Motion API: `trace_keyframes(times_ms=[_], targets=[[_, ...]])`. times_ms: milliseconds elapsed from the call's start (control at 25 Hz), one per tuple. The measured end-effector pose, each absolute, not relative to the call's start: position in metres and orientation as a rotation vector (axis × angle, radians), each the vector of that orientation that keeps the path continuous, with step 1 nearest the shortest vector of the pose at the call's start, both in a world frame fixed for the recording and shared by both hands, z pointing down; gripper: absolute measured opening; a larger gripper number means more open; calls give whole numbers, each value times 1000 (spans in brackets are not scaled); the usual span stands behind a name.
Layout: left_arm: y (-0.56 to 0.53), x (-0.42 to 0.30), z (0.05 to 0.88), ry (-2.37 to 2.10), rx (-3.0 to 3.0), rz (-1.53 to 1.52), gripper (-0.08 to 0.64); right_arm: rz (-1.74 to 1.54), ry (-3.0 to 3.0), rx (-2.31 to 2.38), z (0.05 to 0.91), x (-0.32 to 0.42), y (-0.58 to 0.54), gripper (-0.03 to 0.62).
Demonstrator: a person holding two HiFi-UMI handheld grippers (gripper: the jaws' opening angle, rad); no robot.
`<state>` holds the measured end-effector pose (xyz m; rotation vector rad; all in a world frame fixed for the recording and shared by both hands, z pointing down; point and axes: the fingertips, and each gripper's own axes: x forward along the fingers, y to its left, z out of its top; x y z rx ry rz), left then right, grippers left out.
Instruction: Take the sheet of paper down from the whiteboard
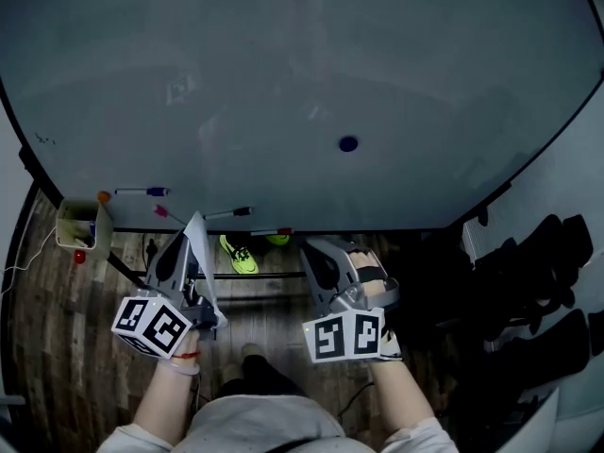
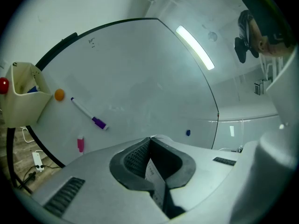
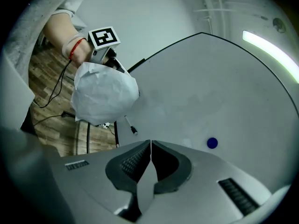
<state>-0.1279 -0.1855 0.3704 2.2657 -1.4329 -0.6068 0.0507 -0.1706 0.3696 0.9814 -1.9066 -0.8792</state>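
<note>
At the far left, by the lower left corner of the whiteboard (image 1: pixel 302 83), hangs a pale holder (image 1: pixel 83 225) with an orange magnet (image 1: pixel 104 196) just beside it. A few markers (image 1: pixel 142 192) cling along the whiteboard's lower edge.

Next comes the left claw (image 2: pixel 150 140), below the whiteboard's bottom edge and off its face. It is closed on the sheet (image 1: pixel 201 262): the left gripper view shows a printed edge pinched between the pads. The right gripper view shows the rest of the paper as a rumpled white bunch in front of that claw. The sheet touches the whiteboard nowhere that the pictures show.

The right claw (image 3: pixel 150 143) is also below the whiteboard's bottom edge, to the right of the left one. Its jaws meet, and I see nothing gripped between them.

Further right, on the whiteboard's lower middle, one blue magnet (image 1: pixel 348 143) sits alone with no paper under it.

By my reading the main job is done: the paper is down and in hand, and the whiteboard is bare but for magnets and markers. What may be left is only to carry the sheet away or set it down, and the pictures show no tabletop or other place for that.
</note>
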Motion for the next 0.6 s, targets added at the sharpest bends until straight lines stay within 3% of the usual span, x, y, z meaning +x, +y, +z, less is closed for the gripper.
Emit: trace_keyframes(times_ms=[600], targets=[[-137,-142,378,-1524,2291,-508,15,-761,-2057,975,407,19,-114,25]])
